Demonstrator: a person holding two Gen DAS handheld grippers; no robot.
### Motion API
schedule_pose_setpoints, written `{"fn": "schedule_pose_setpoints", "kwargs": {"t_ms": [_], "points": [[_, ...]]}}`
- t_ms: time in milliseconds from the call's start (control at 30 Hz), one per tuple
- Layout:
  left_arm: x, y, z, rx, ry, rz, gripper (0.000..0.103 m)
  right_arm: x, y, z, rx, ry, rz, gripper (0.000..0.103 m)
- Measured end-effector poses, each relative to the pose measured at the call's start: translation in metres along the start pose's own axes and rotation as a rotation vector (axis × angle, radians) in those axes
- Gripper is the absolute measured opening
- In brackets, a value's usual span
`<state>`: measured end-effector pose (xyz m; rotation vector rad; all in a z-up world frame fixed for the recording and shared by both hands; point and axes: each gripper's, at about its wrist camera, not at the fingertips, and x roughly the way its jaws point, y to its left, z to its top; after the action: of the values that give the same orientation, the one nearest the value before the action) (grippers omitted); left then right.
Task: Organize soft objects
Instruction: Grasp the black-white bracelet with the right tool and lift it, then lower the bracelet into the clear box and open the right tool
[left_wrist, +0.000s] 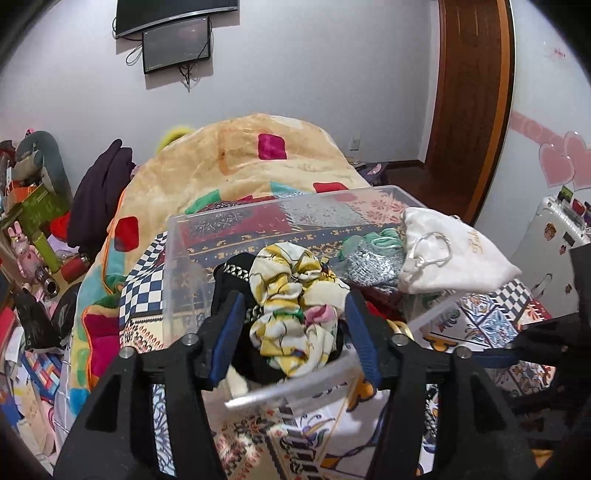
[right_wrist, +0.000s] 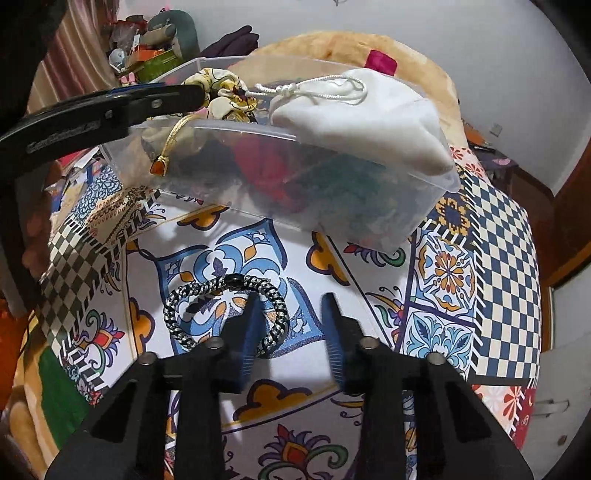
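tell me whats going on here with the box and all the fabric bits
A person is sorting soft accessories into a clear plastic box on a patterned bedspread. The left tool hangs open around a floral scrunchie at the top of the box, not visibly squeezing it. A white drawstring pouch lies over the box's rim. The right tool is open just above the bedspread, its left finger over a black-and-white braided hair tie not yet picked up.

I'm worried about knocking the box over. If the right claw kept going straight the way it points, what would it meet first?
Probably the patterned bedcover itself, since the right claw looks tilted down at it. The braided hair tie lies beside its left finger. The clear box lies farther on; depth is unclear.
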<state>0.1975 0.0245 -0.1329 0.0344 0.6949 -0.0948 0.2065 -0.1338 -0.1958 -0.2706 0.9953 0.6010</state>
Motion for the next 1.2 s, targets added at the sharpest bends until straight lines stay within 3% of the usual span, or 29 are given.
{"fn": "schedule_pose_setpoints", "kwargs": {"t_ms": [67,167,433,600,733,967,1033,1100,1200], "points": [[-0.007,0.001,-0.003,-0.007,-0.013,-0.004,0.061,0.002,0.000,0.000,-0.007,-0.004,0.004,0.011],[-0.022,0.002,-0.006,-0.021,-0.042,-0.010,0.063,-0.001,0.005,-0.004,-0.019,-0.016,0.013,0.008],[-0.063,0.007,-0.007,-0.048,-0.149,0.012,0.076,-0.044,0.032,-0.004,-0.068,-0.155,0.009,0.007],[-0.085,0.014,-0.005,-0.082,-0.224,0.027,0.091,-0.076,0.034,0.017,-0.061,-0.275,0.006,0.007],[-0.091,0.017,-0.003,-0.089,-0.251,0.043,0.094,-0.086,0.030,0.045,-0.010,-0.343,0.010,0.007],[-0.088,0.021,-0.004,-0.102,-0.246,0.048,0.094,-0.056,0.023,0.076,0.048,-0.332,-0.007,0.007],[-0.088,0.021,-0.005,-0.100,-0.246,0.052,0.094,-0.045,0.023,0.081,0.061,-0.292,-0.024,0.012],[-0.089,0.021,-0.005,-0.096,-0.249,0.056,0.094,-0.040,0.019,0.080,0.074,-0.268,-0.033,0.036],[-0.090,0.021,-0.005,-0.095,-0.255,0.053,0.094,-0.047,0.017,0.073,0.072,-0.287,-0.013,0.041]]}}
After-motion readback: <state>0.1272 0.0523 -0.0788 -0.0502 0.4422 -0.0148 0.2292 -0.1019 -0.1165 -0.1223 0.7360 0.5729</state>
